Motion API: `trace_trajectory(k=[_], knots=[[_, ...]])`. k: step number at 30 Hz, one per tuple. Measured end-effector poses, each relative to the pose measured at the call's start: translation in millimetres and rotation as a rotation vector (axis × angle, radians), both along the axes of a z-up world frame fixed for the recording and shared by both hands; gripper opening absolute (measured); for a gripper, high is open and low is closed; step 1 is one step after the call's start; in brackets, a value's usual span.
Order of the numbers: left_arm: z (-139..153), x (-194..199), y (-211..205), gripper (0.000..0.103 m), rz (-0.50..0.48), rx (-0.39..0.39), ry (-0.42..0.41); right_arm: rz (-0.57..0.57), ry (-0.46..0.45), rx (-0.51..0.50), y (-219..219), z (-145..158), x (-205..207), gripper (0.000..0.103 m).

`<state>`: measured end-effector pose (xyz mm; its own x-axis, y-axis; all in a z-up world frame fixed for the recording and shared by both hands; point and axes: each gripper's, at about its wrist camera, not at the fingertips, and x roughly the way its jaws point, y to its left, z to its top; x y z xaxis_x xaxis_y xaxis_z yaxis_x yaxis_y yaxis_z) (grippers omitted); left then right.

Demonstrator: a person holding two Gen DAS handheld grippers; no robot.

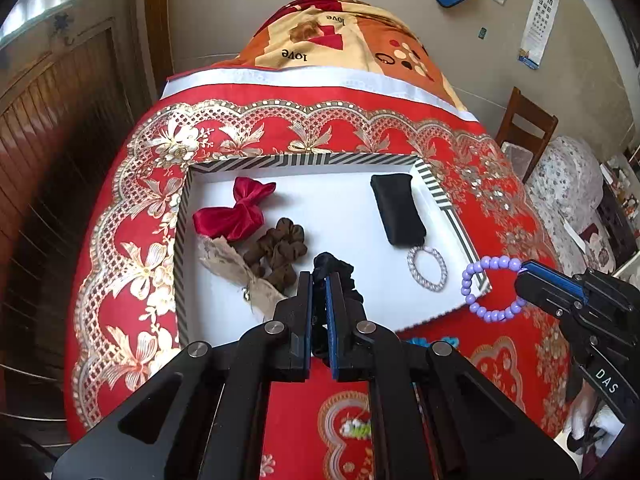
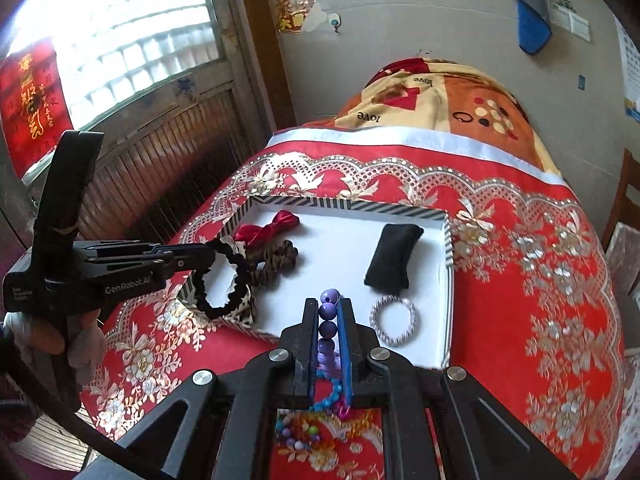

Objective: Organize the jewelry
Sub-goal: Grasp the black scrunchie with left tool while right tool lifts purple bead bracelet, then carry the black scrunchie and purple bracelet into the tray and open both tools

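The landmark is the white tray (image 1: 352,216) with a striped rim, lying on the red and gold cloth (image 1: 132,208). The left gripper (image 1: 319,280) is clamped on a black scrunchie (image 1: 332,265), which it holds lifted above the tray's near left edge; the right wrist view shows the loop (image 2: 218,280) hanging from the fingertips over that corner. The right gripper (image 1: 520,276) is pinched on a purple bead bracelet (image 1: 490,289), holding it upright at the tray's near right corner, with part of the ring over the corner and the rest over the cloth; in its own view the beads (image 2: 329,316) stack between the two fingers. Inside the tray, a red velvet bow (image 1: 236,212) lies toward the far left, a brown scrunchie (image 1: 276,252) sits just beside it nearer the front, and a beige lace piece (image 1: 236,268) lies along the left wall. A black cushion (image 1: 396,208) rests toward the far right, and a silver bracelet (image 1: 427,269) lies touching its near end. More coloured beads (image 2: 304,428) lie on the cloth outside the tray's near edge, beneath the right gripper.
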<state>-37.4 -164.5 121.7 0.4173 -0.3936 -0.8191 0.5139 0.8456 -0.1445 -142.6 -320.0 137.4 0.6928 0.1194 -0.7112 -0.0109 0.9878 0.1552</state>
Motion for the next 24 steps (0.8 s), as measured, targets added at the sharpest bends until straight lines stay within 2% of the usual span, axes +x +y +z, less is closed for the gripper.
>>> trace_trajectory(k=[15,24], knots=[[-37.6,34.2,-32.1,0.005,0.031,0.032,0.070,0.054,0.054,0.008,-12.9,-19.3,74.7,0.009],[-60.3,49.3,-35.8,0.005,0.065,0.047,0.125,0.106,0.078,0.025,-8.2,-31.7,124.2,0.009]])
